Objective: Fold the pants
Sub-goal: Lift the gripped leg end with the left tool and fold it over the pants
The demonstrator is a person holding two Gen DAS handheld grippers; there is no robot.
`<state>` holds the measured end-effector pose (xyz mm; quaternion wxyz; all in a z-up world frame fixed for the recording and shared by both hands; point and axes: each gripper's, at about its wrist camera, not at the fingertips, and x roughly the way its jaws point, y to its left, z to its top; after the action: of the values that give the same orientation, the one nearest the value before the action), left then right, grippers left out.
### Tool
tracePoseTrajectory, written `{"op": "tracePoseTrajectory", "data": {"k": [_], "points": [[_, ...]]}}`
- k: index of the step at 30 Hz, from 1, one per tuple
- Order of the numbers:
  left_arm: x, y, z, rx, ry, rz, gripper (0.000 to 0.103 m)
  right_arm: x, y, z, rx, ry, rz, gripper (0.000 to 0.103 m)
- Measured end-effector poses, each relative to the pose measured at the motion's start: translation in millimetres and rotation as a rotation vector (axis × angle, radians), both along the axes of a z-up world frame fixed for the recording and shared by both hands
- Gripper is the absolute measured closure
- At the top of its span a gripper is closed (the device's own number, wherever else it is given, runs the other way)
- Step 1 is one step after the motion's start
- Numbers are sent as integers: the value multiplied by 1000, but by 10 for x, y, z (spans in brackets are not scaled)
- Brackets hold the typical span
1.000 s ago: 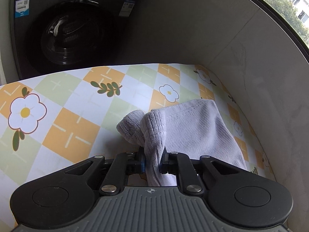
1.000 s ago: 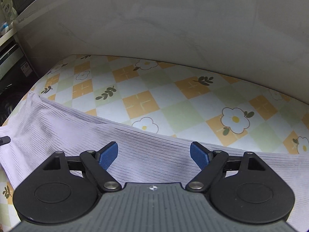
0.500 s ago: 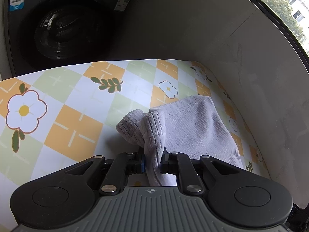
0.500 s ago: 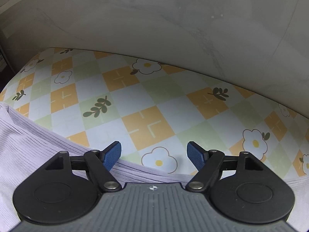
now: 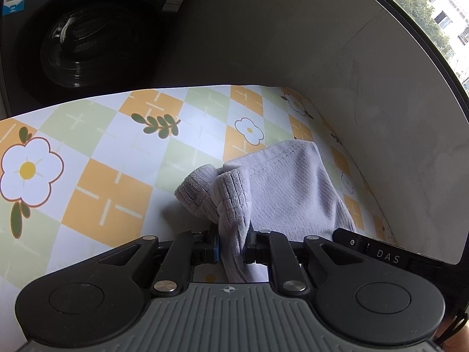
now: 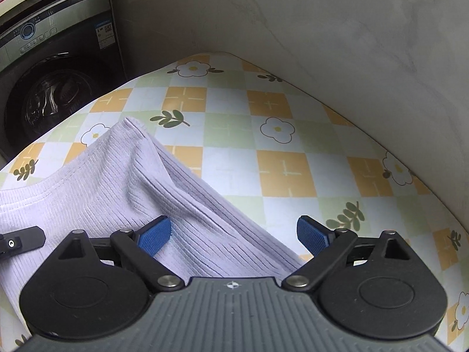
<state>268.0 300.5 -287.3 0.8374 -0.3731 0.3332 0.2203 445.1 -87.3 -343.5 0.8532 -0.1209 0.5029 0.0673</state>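
Left wrist view: left gripper [image 5: 231, 248] is seen clamped on a bunched fold of the lilac ribbed pants [image 5: 293, 187], which are spread over the flower-patterned tablecloth [image 5: 111, 193] close to the wall [image 5: 337, 67]; a washing machine [image 5: 73, 38] is seen behind.

Right wrist view: right gripper [image 6: 234, 234] is seen over the pants' edge [image 6: 123, 187], jaws wide apart and opening, pads pressing nothing; part of the left gripper [image 6: 20, 242] is seen at lower left
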Motion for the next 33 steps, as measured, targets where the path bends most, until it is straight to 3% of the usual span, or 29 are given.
{"op": "tracePoseTrajectory", "data": {"k": [3,11,20,27,33], "points": [[-8,19,-18,-5,-11,-15,89,226,-52,-124,20,33,-52,0],[-19,73,-50,-31,-28,-33,89,149,-137,56,57,-12,-119,5],[-24,126,-66,-58,-33,-47,89,-681,-905,736,110,-120,-253,5],[-36,135,-102,-75,-47,-32,89,-1422,-1742,886,105,-117,-549,5],[-33,126,-84,-67,-36,-41,89,-1812,-2022,915,92,-100,-689,5]]}}
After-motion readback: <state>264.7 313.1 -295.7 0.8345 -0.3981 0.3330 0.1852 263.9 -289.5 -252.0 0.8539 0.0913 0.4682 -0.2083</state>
